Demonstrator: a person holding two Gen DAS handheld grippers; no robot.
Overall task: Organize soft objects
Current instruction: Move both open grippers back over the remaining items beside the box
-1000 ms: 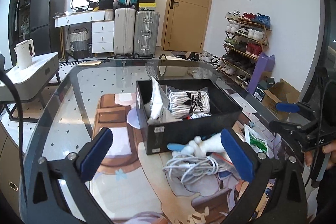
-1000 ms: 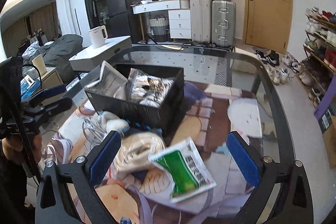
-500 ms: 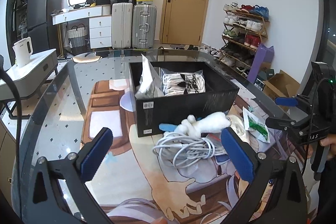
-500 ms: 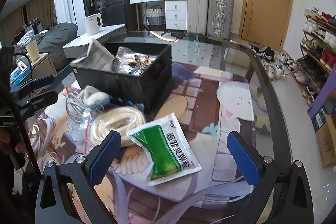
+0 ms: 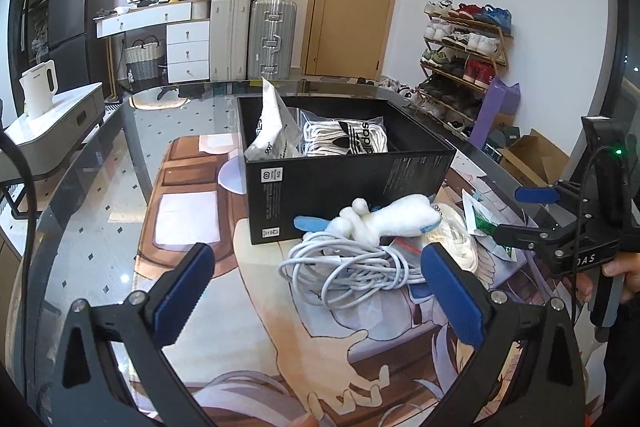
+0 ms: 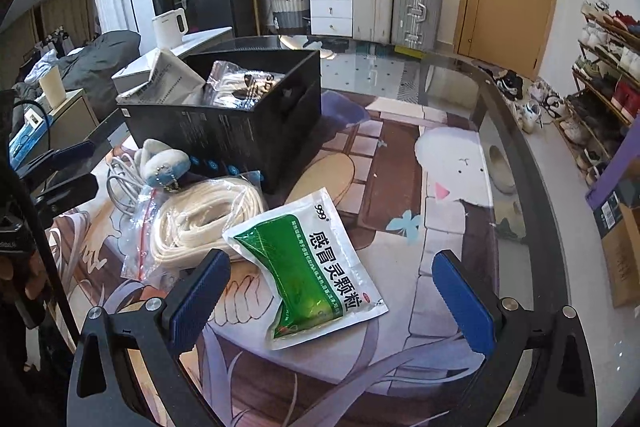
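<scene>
A black box (image 5: 344,179) on the glass table holds a white pouch (image 5: 272,135) and a bag of Adidas socks (image 5: 346,139). In front of it lie a white plush toy (image 5: 392,217), a coiled white cable (image 5: 352,267), a bagged cream rope (image 6: 200,223) and a green-and-white medicine packet (image 6: 308,263). My left gripper (image 5: 320,295) is open and empty, just short of the cable. My right gripper (image 6: 332,295) is open and empty over the near end of the medicine packet. The box also shows in the right wrist view (image 6: 232,119).
A printed cartoon mat (image 6: 400,155) covers the glass table (image 5: 100,187). The table's curved edge runs along the right (image 6: 532,163). Suitcases (image 5: 252,35), a door and a shoe rack (image 5: 464,55) stand beyond it. A side table with a white kettle (image 5: 38,95) is at the left.
Both grippers have pulled back and lowered; the box and the loose items now sit farther ahead in each view. Nothing on the table has moved, and both grippers stay open.
</scene>
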